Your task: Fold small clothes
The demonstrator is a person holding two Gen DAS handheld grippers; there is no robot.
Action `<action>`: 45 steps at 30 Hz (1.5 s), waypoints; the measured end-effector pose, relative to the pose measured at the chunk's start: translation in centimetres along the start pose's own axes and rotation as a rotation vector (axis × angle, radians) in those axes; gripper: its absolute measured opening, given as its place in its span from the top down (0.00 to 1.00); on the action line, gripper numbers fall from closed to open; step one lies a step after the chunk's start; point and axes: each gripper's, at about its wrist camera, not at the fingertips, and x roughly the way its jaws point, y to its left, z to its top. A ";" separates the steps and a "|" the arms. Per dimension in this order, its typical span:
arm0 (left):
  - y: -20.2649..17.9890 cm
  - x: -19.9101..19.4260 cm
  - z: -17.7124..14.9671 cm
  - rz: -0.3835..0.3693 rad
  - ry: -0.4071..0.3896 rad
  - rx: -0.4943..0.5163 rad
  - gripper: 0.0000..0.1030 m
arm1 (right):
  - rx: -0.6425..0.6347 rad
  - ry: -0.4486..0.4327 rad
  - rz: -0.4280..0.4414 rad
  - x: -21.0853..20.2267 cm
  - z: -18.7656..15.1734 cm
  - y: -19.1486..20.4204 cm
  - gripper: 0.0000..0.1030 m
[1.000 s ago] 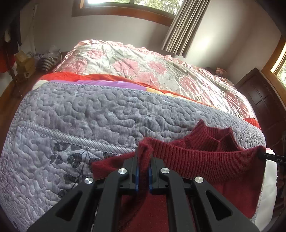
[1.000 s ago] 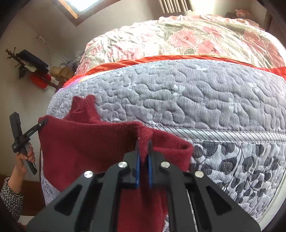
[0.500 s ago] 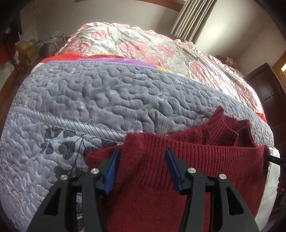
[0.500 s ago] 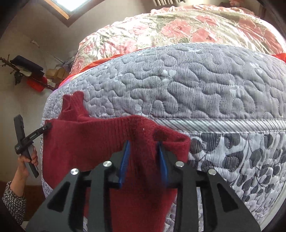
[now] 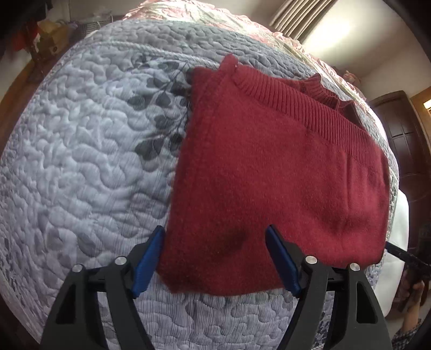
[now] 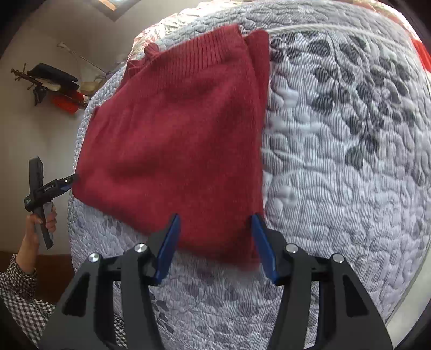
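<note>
A dark red knitted sweater (image 5: 269, 175) lies folded flat on the grey quilted bedspread (image 5: 80, 161), ribbed hem on the far side. My left gripper (image 5: 214, 258) is open, its blue pads astride the near left corner of the fold, holding nothing. In the right wrist view the same sweater (image 6: 175, 134) fills the middle. My right gripper (image 6: 215, 242) stands open over its near right corner. The left gripper (image 6: 68, 183) shows at the sweater's left edge, held by a hand. The right gripper's tip (image 5: 401, 254) peeks in at the sweater's right edge.
The bedspread (image 6: 336, 161) has a leaf-print border and curves off at the near edge. Beyond it lie a pink floral cover (image 5: 204, 13), a curtain (image 5: 296, 16) and a dark wooden door (image 5: 398, 129). A checked sleeve (image 6: 18, 282) is at lower left.
Both grippers were shut on the sweater's ribbed hem, then opened and let it go. They have drawn back to the near edge, and the sweater now lies folded on the quilt.
</note>
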 end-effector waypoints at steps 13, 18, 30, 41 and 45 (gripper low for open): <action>-0.3 -0.7 0.0 -0.001 -0.031 -0.005 0.76 | 0.023 -0.039 0.085 -2.8 -1.5 -0.2 0.95; 0.1 -0.6 -0.6 0.059 -0.031 0.049 0.75 | 0.022 0.008 -0.007 -1.9 -2.7 -1.8 0.97; -1.2 0.4 -1.8 0.067 -0.024 0.072 0.32 | 0.083 -0.009 0.048 -0.6 -2.2 -2.4 0.53; 0.6 2.0 -2.3 0.108 0.020 0.053 0.41 | 0.058 0.089 -0.064 2.5 -3.2 -2.9 0.95; 0.1 1.2 -2.0 0.123 0.020 0.065 0.41 | 0.037 0.078 -0.071 1.8 -2.8 -2.1 0.88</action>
